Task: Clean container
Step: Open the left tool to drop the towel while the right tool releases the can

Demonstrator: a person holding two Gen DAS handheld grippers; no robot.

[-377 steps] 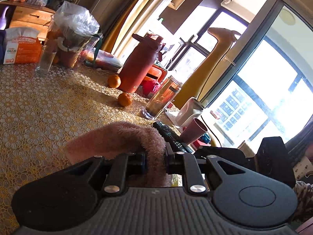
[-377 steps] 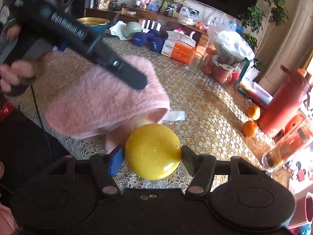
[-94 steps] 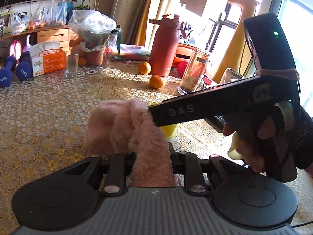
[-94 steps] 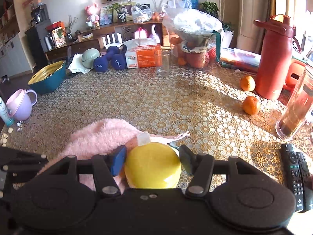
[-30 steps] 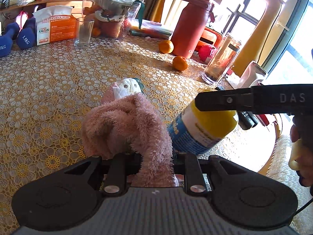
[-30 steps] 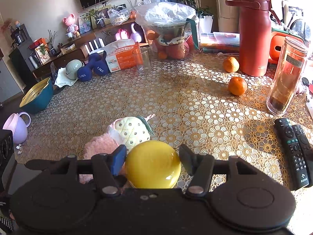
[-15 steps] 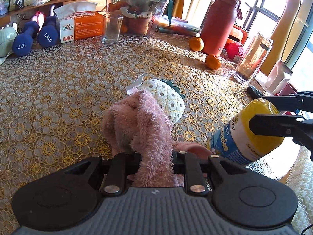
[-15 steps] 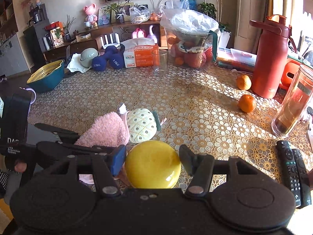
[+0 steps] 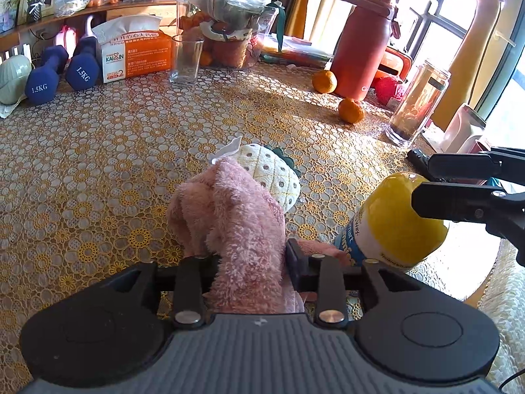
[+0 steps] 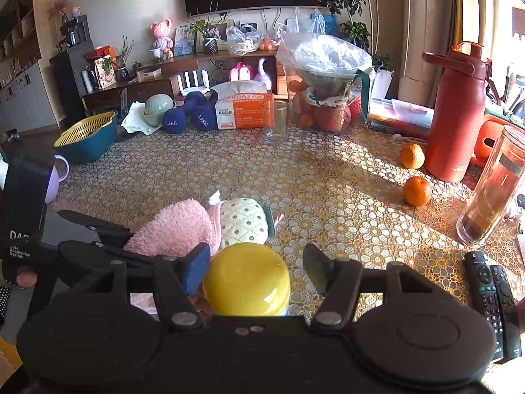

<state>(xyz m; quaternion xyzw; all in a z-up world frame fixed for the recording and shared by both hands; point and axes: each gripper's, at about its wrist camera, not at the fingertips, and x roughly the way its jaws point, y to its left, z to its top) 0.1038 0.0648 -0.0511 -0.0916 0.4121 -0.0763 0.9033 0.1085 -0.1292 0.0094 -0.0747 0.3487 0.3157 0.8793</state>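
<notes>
The left gripper (image 9: 251, 257) is clenched on the pink towel (image 9: 236, 216), which bunches up between its fingers near the table's (image 9: 98, 164) front edge. Just right of the towel, the yellow-capped container (image 10: 246, 279) sits tilted between the right gripper's (image 10: 256, 271) fingers; they stand a little apart from the cap, so I cannot tell whether they grip it. Beyond the towel the lace tablecloth lies bare up to the drinking glass (image 9: 183, 60), with two oranges (image 9: 351, 110) further right of it.
</notes>
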